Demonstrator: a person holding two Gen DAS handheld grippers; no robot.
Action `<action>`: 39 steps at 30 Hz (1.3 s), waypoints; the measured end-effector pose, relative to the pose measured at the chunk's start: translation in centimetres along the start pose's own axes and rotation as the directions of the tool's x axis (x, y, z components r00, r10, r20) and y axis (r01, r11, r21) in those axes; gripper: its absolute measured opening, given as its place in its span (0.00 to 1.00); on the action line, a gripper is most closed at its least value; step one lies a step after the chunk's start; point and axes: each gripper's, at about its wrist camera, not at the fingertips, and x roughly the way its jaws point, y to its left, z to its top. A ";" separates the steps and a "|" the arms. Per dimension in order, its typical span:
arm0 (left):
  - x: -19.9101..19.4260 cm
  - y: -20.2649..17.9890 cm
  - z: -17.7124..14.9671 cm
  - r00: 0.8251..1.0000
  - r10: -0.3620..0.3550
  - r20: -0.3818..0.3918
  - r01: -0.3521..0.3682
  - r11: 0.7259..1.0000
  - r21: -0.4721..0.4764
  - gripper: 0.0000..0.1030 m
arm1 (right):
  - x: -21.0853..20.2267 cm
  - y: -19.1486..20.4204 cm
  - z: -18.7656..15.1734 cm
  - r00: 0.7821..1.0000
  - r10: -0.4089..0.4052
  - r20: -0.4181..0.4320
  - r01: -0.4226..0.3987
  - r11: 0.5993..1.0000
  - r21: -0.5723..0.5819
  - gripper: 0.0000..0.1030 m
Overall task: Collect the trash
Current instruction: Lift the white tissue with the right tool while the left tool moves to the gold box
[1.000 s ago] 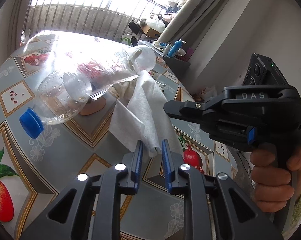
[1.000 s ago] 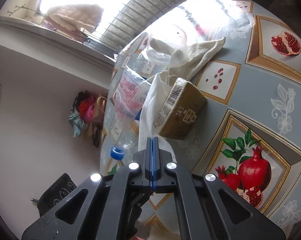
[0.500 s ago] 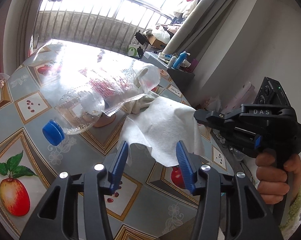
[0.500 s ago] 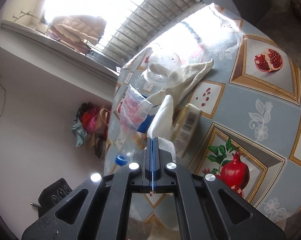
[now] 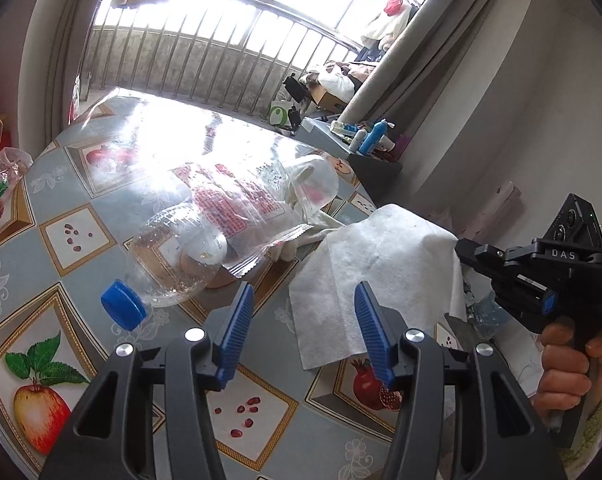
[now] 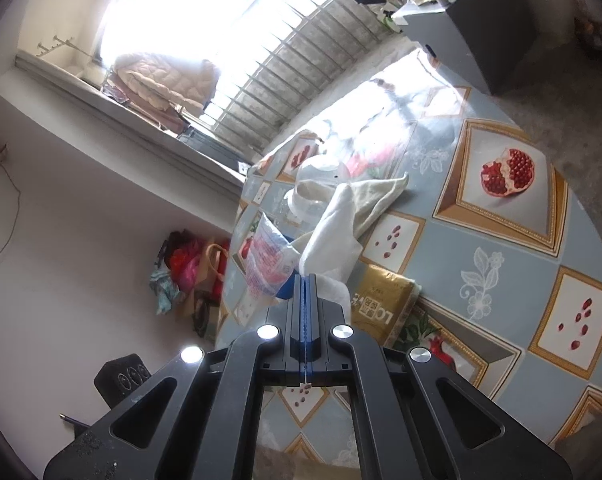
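Though spread about halfway, closing on nothing at the left gripper (image 5: 303, 292): only bare table (image 5: 41, 208) between its pads. Just beyond its right jaw, seemingly hanging clear of the table, a white tissue (image 5: 381, 264), pinched at one corner by the fully shut right gripper (image 6: 306, 280). So, at a guess, one piece picked up and not yet binned.

Left to collect, ahead and to the left of the left jaws: a clear bottle (image 5: 173, 264) on its side, blue cap (image 5: 123, 310) nearest. Past it, a printed wrapper (image 5: 237, 208), a clear cup (image 5: 317, 184) and a cream cloth (image 6: 377, 196). Just right of the right jaws, flat on the table, a brown carton (image 6: 381, 300).

No bin or bag for the trash anywhere in view. Cannot tell what lies under the wrapper. Carton partly hidden behind tissue and jaws. Far table washed out by window glare.
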 end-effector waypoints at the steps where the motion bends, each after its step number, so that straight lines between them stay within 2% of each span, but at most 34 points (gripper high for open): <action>1: 0.1 0.0 0.1 1.000 0.000 0.002 0.000 1.000 0.000 0.49 | -0.2 -0.2 0.1 1.000 0.000 0.004 0.000 1.000 0.001 0.00; 8: 0.3 0.3 0.5 1.000 0.014 0.009 -0.014 1.000 -0.002 0.49 | -0.6 -1.5 0.2 1.000 0.000 0.012 0.000 1.000 0.012 0.00; 11: 1.0 0.2 0.3 1.000 0.015 -0.022 -0.014 1.000 0.017 0.49 | -1.1 -1.9 -0.2 1.000 -0.007 0.015 0.007 1.000 0.006 0.00; 17: 1.5 -0.3 0.0 1.000 0.006 -0.031 -0.006 1.000 0.020 0.49 | -1.2 -3.8 -0.4 0.999 -0.037 0.016 0.037 0.999 0.040 0.00; 22: 1.0 -0.3 -0.3 0.999 -0.039 0.003 0.038 0.999 0.027 0.49 | -1.6 -4.7 -1.2 0.996 -0.082 0.018 0.081 0.996 0.044 0.00; 25: 1.6 -0.2 -0.4 0.997 -0.073 -0.014 0.073 0.997 0.031 0.49 | -1.0 -5.8 -1.3 0.993 -0.116 0.007 0.116 0.992 0.058 0.00; 32: 3.3 -2.3 -0.6 0.996 -0.075 -0.039 0.079 0.989 0.127 0.49 | 0.5 -8.0 -1.5 0.988 -0.150 -0.040 0.153 0.984 0.088 0.00; 36: 4.6 -2.7 -1.0 0.996 -0.055 -0.076 0.066 0.987 0.144 0.49 | -1.9 -9.2 -0.9 0.981 -0.195 0.020 0.192 0.977 0.093 0.00; 39: 5.5 -2.6 -1.0 0.994 -0.049 -0.094 0.062 0.989 0.132 0.49 | -4.4 -10.6 -0.5 0.978 -0.201 0.055 0.193 0.973 0.125 0.00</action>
